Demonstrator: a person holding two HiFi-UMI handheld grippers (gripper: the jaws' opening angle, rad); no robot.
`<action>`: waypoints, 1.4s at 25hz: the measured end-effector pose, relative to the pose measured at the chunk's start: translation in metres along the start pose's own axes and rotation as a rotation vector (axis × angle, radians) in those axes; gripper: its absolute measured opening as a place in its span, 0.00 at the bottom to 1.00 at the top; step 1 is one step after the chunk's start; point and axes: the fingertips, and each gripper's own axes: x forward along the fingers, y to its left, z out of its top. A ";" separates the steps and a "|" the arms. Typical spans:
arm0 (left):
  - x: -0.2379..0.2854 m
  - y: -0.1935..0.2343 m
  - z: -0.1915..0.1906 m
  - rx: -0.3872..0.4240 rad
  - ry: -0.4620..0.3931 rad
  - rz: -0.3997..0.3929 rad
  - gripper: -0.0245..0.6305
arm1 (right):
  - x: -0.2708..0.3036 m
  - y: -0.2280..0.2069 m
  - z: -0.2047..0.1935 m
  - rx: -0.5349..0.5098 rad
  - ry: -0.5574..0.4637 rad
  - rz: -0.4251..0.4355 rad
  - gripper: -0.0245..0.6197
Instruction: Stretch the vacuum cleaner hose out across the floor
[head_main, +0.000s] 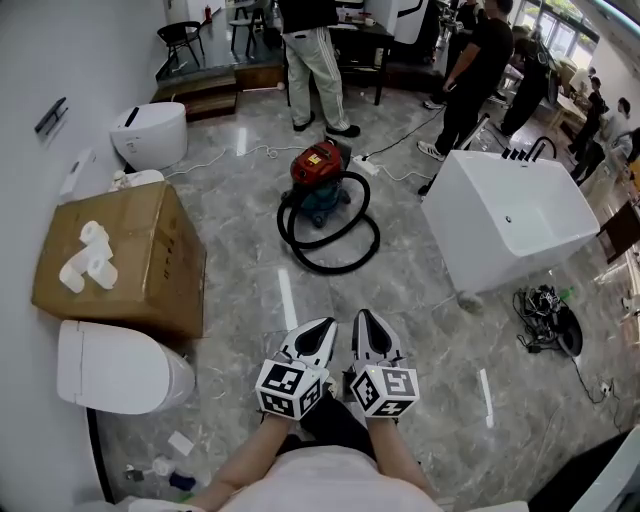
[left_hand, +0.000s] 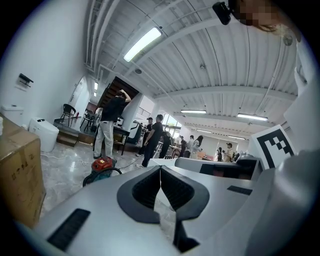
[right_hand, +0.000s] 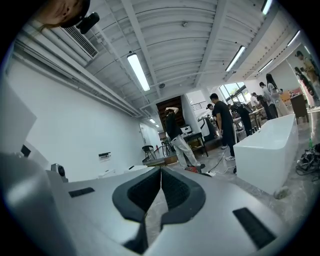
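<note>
Both pairs of fingers empty; hose (head_main: 330, 270) far ahead.
Head view: your left gripper (head_main: 322, 328) and right gripper (head_main: 363, 320) sit abreast, the coiled hose well beyond the fingers. Left gripper view: fingers pressed together. Right gripper view: same, likely since nothing's reachable.

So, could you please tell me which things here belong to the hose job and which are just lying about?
Job: vacuum cleaner, black hose, left gripper, right gripper.
Lying about: cardboard box, toilet paper rolls, bathtub, toilet.
</note>
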 end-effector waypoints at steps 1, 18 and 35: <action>0.005 0.001 0.001 -0.001 0.001 0.001 0.05 | 0.005 -0.004 0.002 0.002 0.001 0.000 0.06; 0.101 0.032 0.012 -0.015 -0.004 0.038 0.05 | 0.086 -0.064 0.016 -0.010 0.024 0.040 0.06; 0.148 0.032 0.016 -0.017 0.012 0.021 0.05 | 0.112 -0.098 0.022 0.004 0.036 0.039 0.06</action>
